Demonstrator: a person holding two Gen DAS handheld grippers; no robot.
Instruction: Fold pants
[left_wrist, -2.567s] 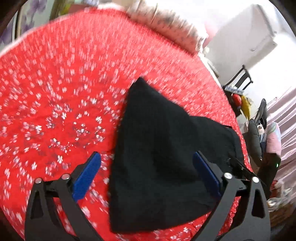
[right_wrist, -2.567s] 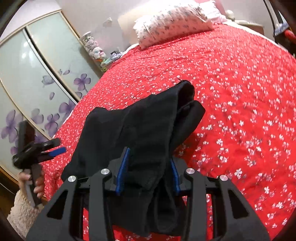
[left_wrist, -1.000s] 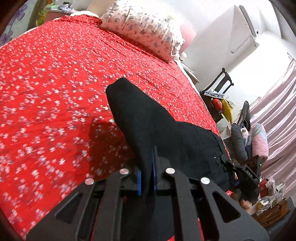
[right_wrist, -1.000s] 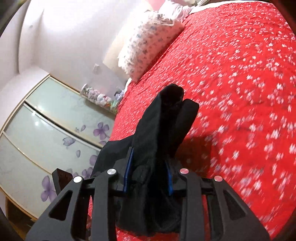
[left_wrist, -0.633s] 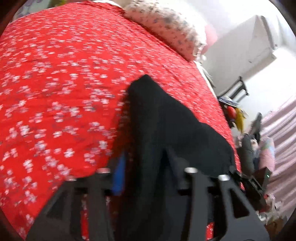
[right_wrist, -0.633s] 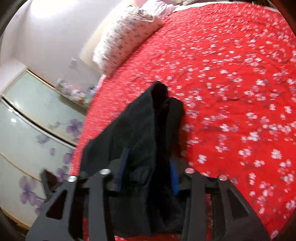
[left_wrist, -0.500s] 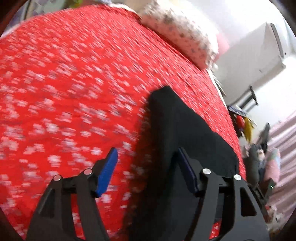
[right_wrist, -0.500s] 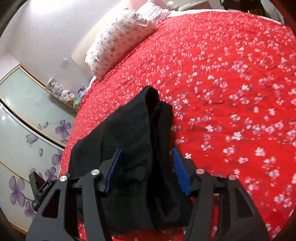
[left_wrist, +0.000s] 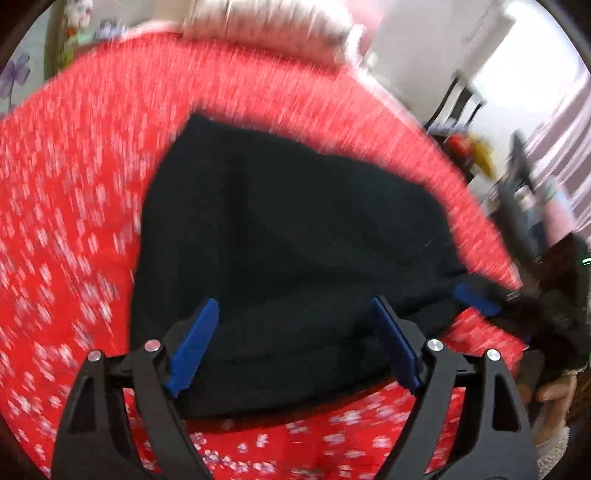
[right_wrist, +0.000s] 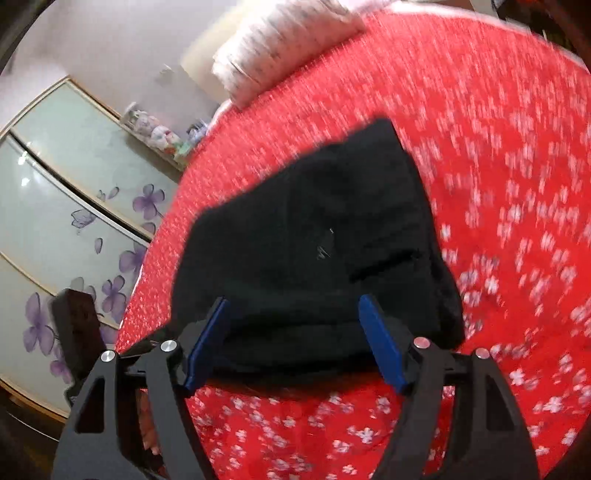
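Observation:
The black pants (left_wrist: 295, 240) lie folded in a flat bundle on the red flowered bedspread (left_wrist: 74, 221). They also show in the right wrist view (right_wrist: 317, 251). My left gripper (left_wrist: 295, 347) is open and empty, its blue pads (left_wrist: 192, 347) just above the bundle's near edge. My right gripper (right_wrist: 295, 339) is open and empty over the bundle's near edge on its side. The right gripper also shows in the left wrist view (left_wrist: 476, 299) at the bundle's right corner. Both views are blurred by motion.
A flowered pillow (right_wrist: 284, 48) lies at the head of the bed. Wardrobe doors with purple flowers (right_wrist: 74, 206) stand beside the bed. A chair and clutter (left_wrist: 491, 155) stand past the bed's right side.
Both grippers were shut on the pants and held them up. Both have opened and let go, and the pants now lie flat on the bed.

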